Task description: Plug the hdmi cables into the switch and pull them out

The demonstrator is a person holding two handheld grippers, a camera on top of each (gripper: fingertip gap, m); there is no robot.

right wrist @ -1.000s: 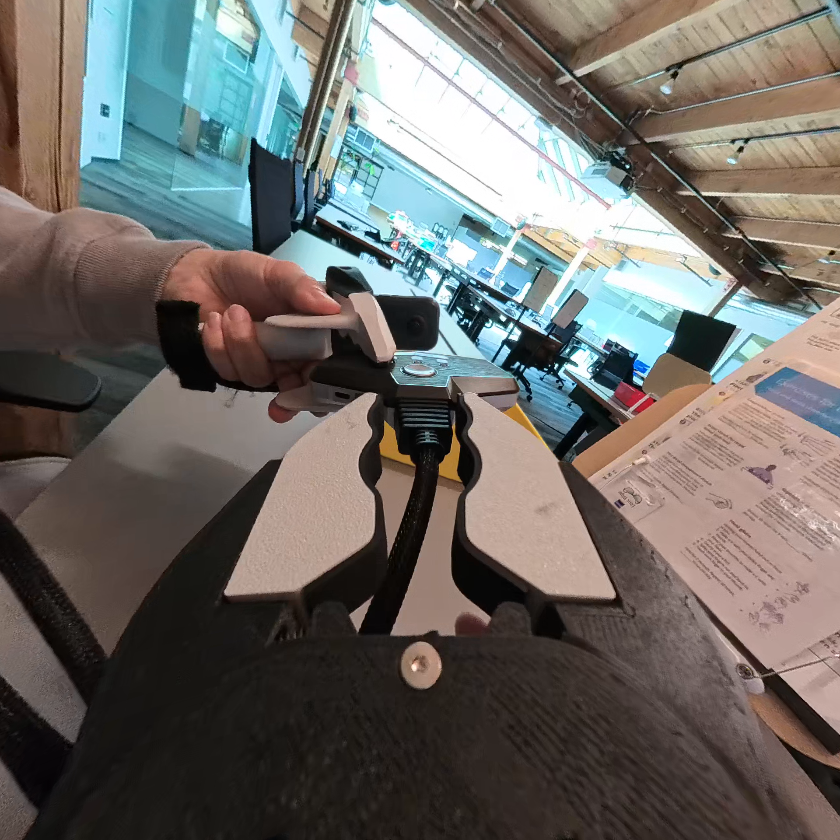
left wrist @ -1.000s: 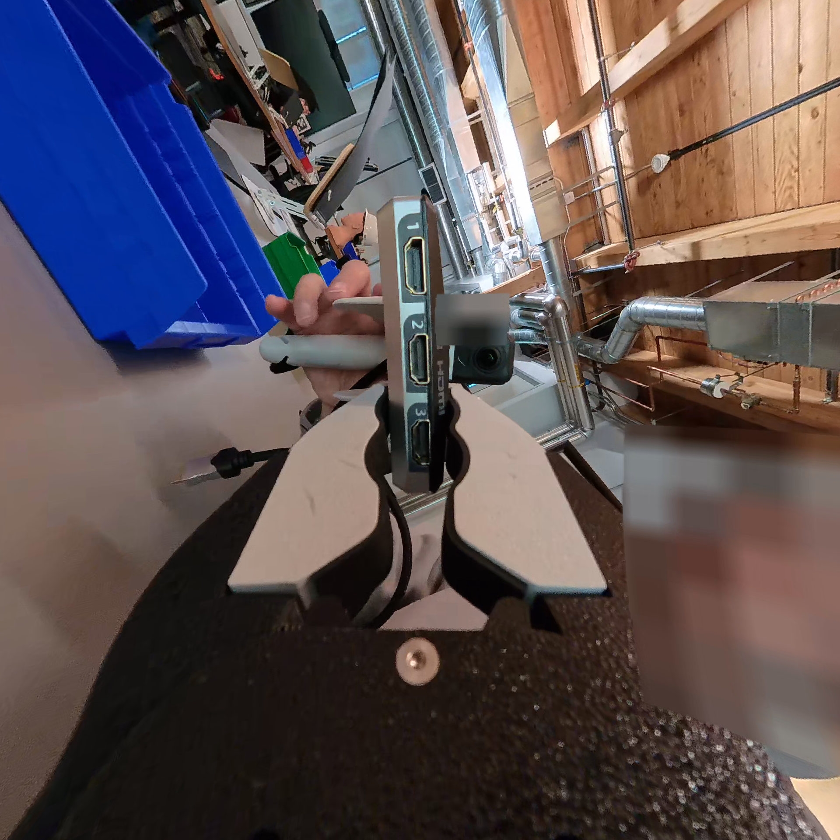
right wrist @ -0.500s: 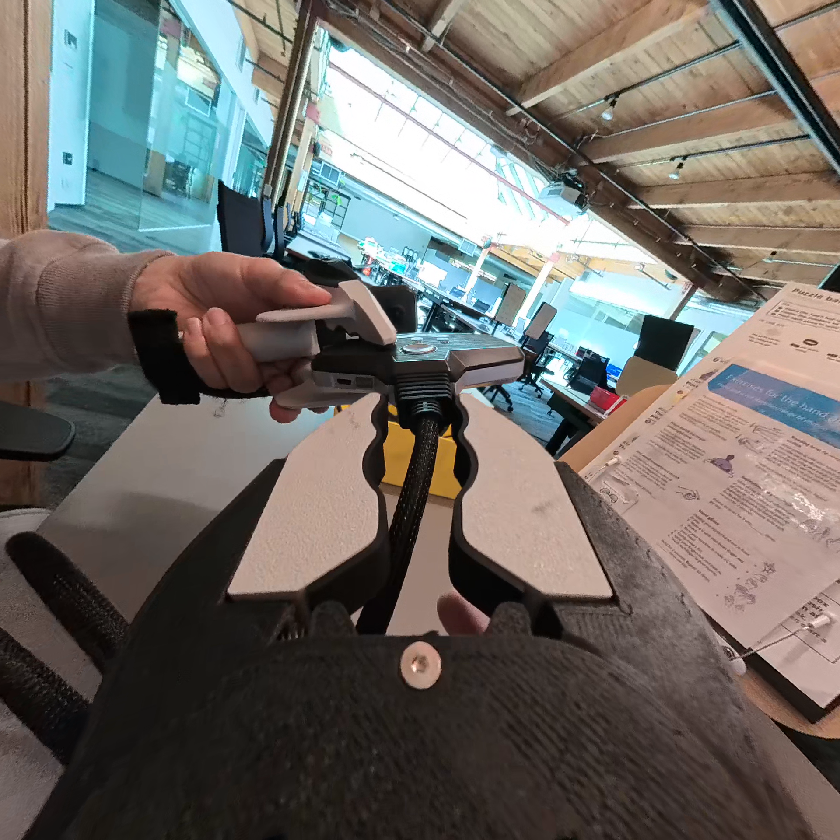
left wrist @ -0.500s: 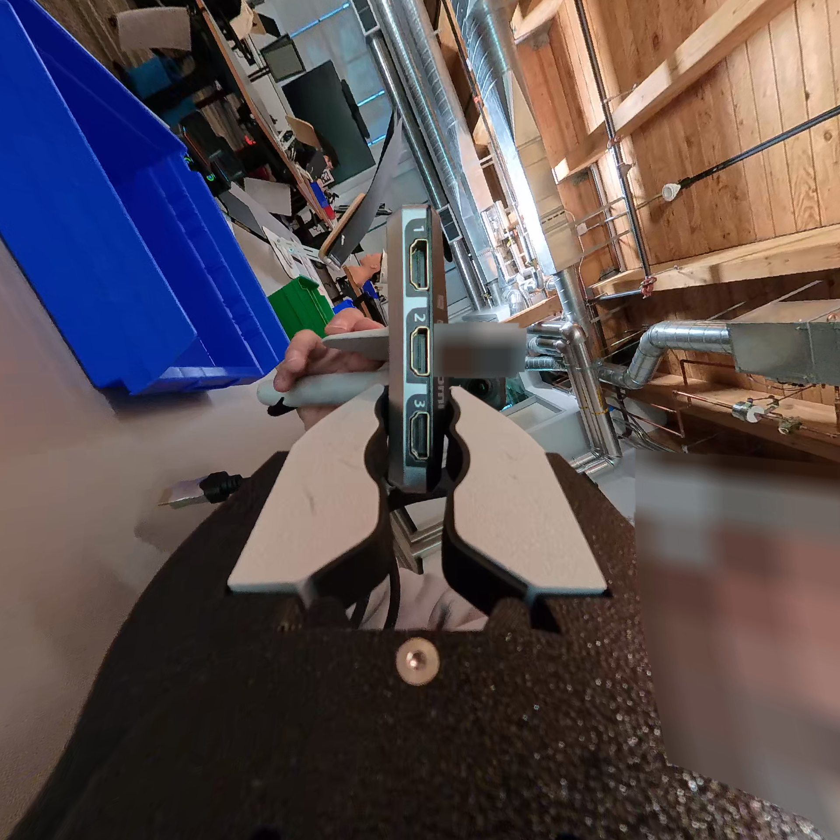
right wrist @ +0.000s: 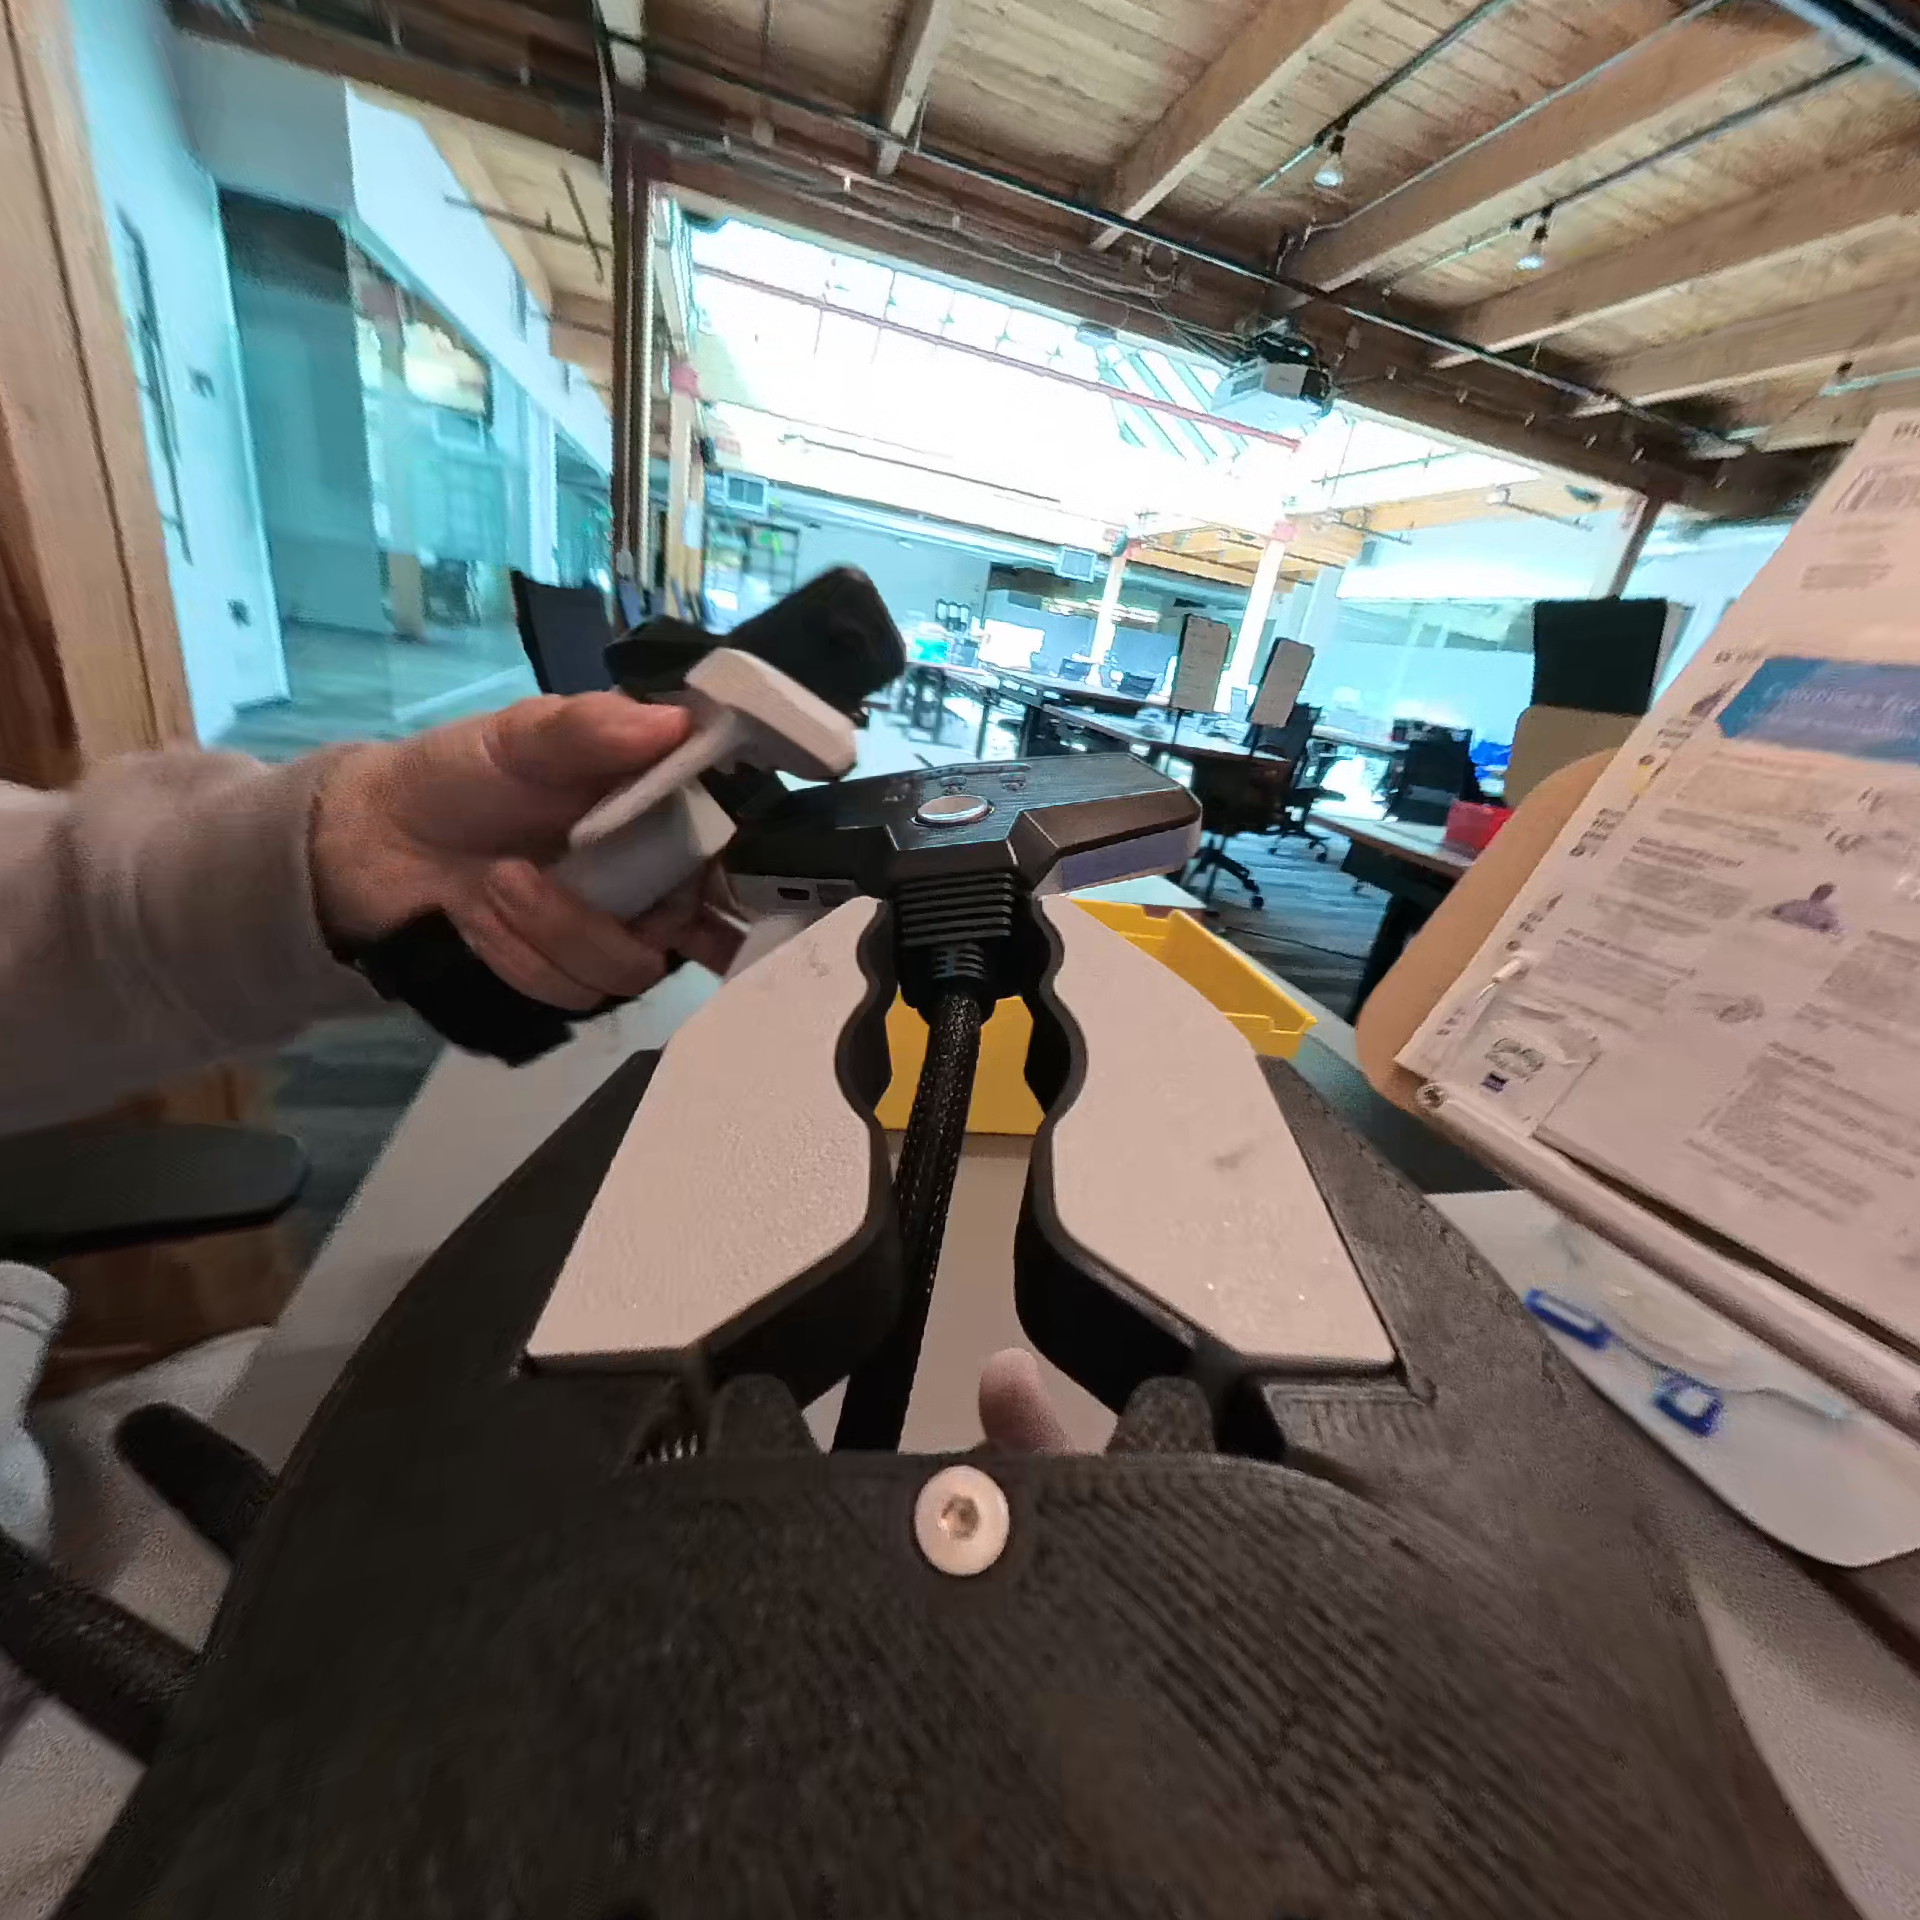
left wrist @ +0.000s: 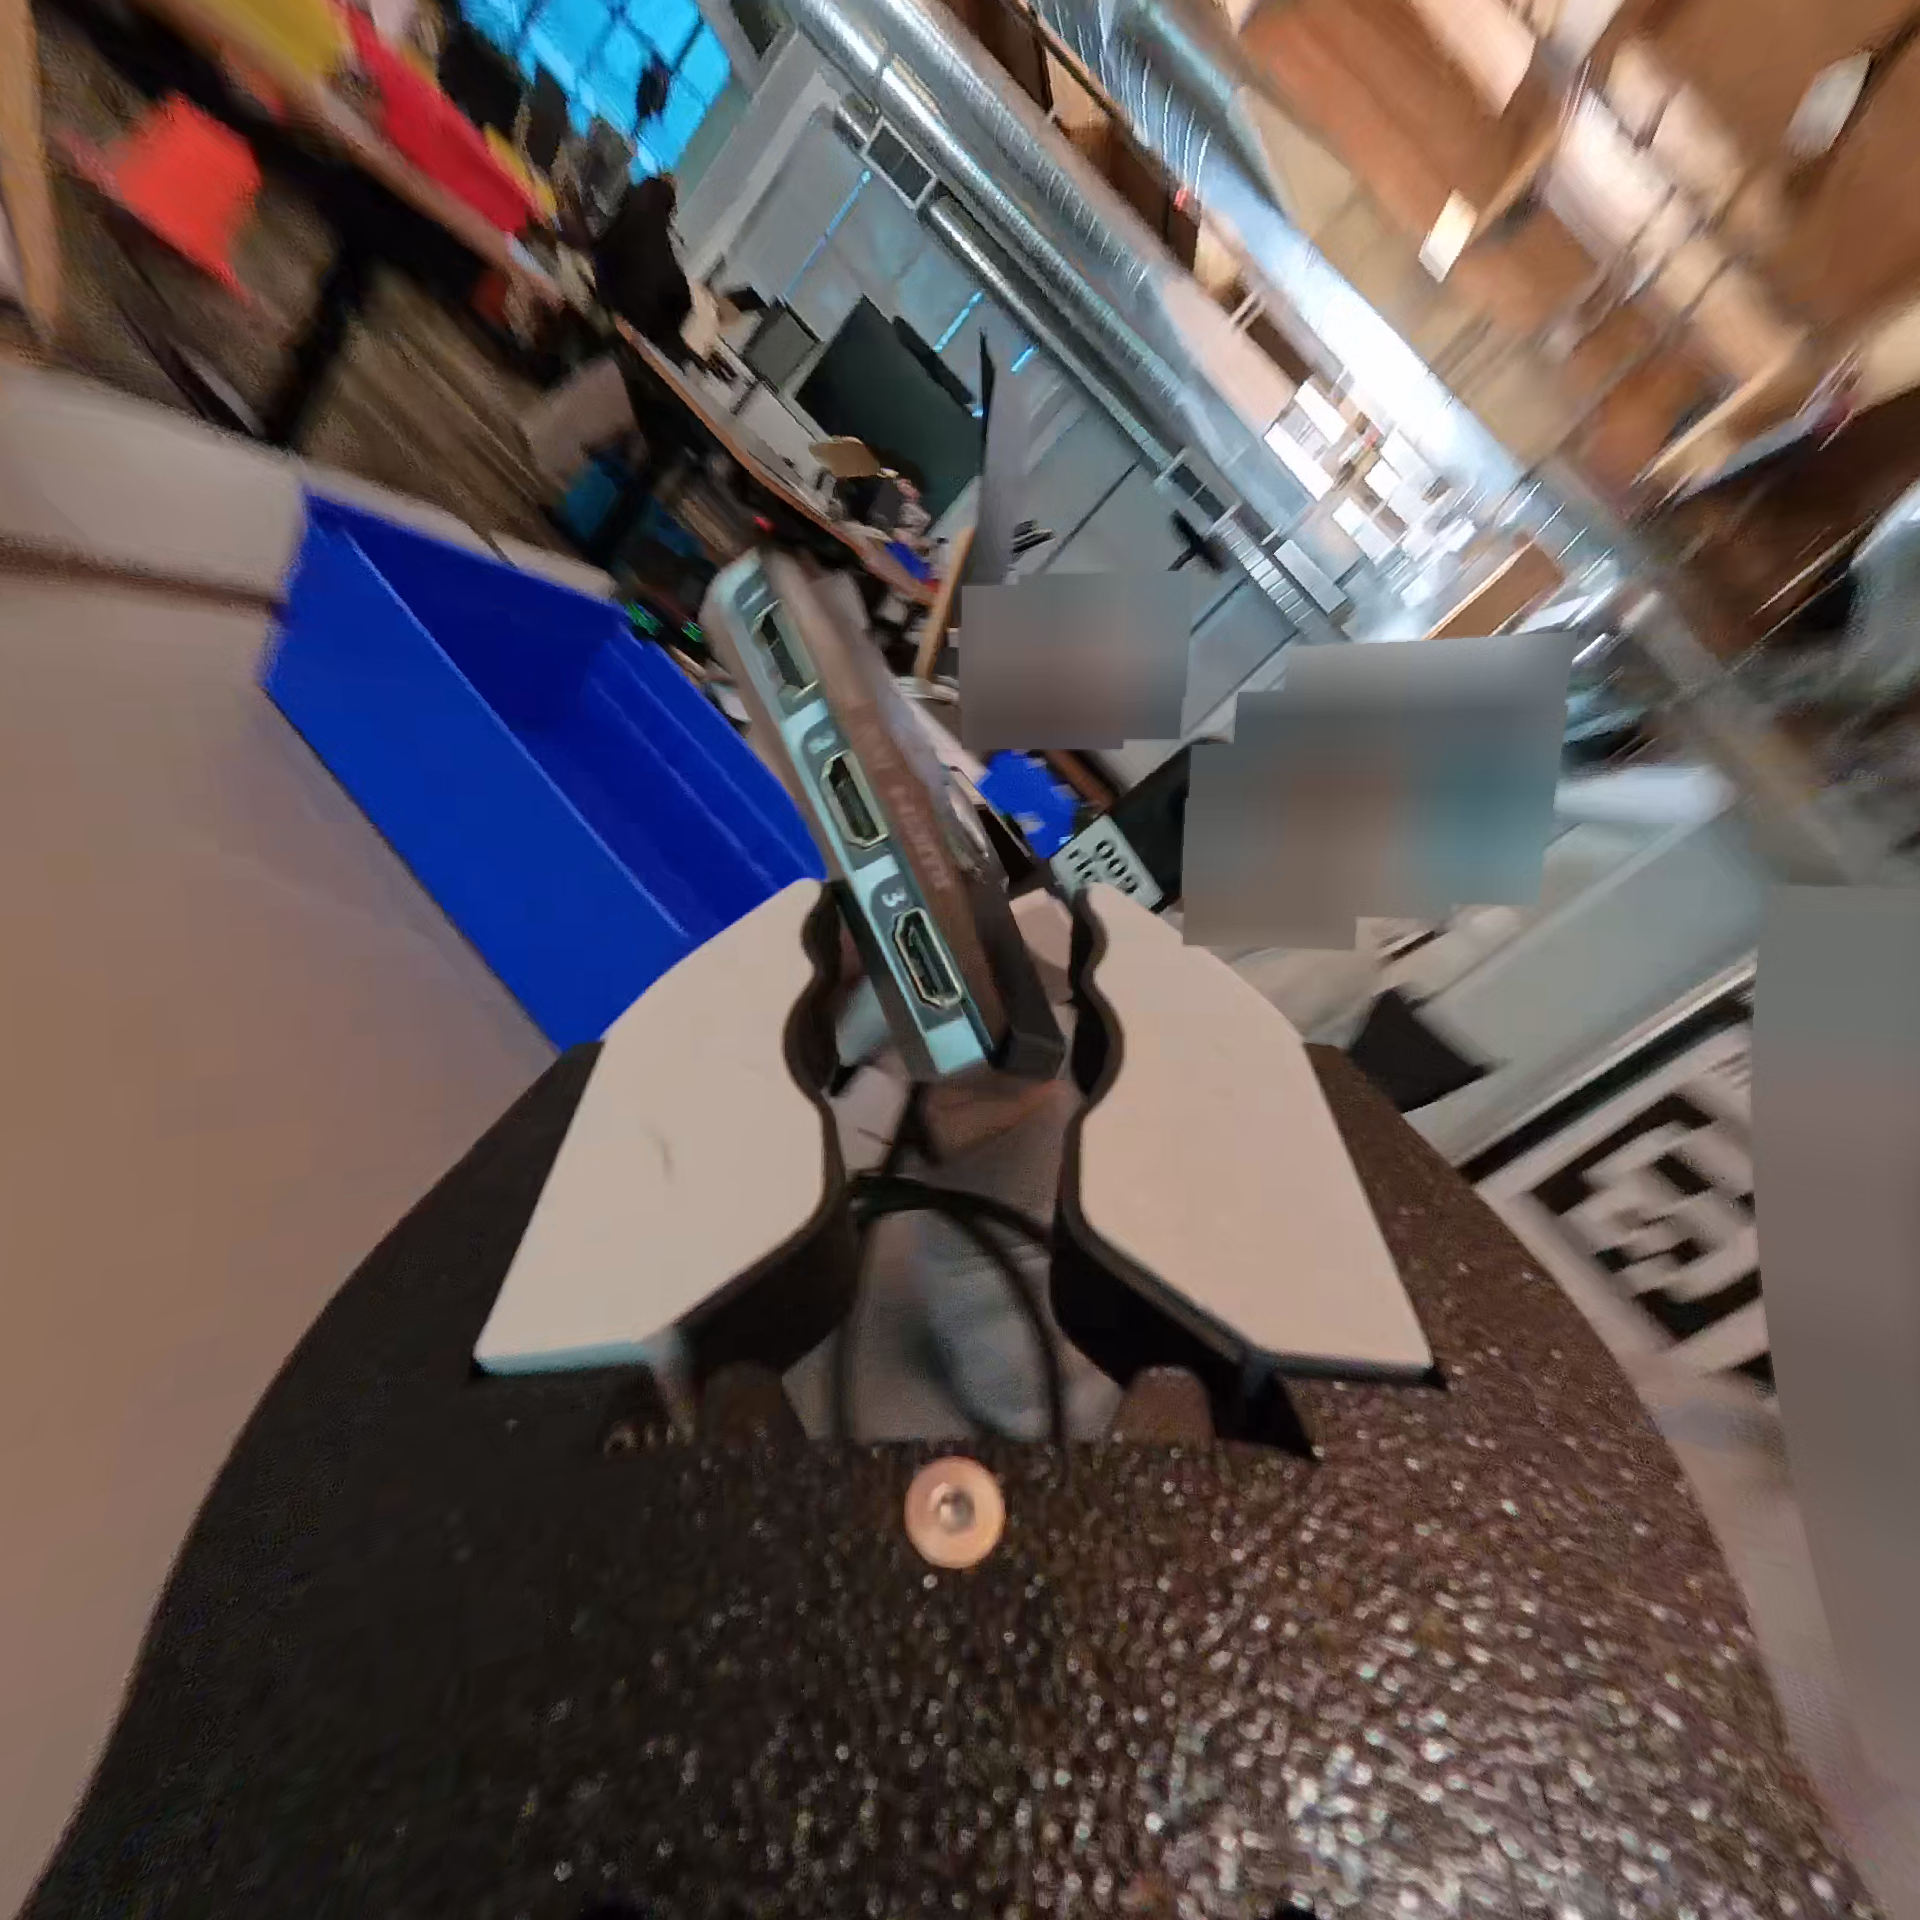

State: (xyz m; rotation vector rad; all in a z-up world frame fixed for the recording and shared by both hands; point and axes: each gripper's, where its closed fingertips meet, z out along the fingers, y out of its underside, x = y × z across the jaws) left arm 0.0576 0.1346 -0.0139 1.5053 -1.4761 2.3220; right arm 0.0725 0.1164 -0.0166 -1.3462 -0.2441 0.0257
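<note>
Switch (left wrist: 883, 862) sat tilted between left gripper (left wrist: 951, 987) fingers, which were spread and not visibly pinching it. Right gripper (right wrist: 958, 935) fingers pinched the braided cable (right wrist: 930, 1143) strain relief at the switch. Blue bin (left wrist: 520, 748) on surface (left wrist: 156, 831).

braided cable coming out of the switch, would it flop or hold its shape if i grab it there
Probably semi-stiff: the braided cable runs nearly straight between the right gripper fingers. The ribbed collar at the switch likely resists bending. The woven sleeve looks grippy, not slippery.
</note>
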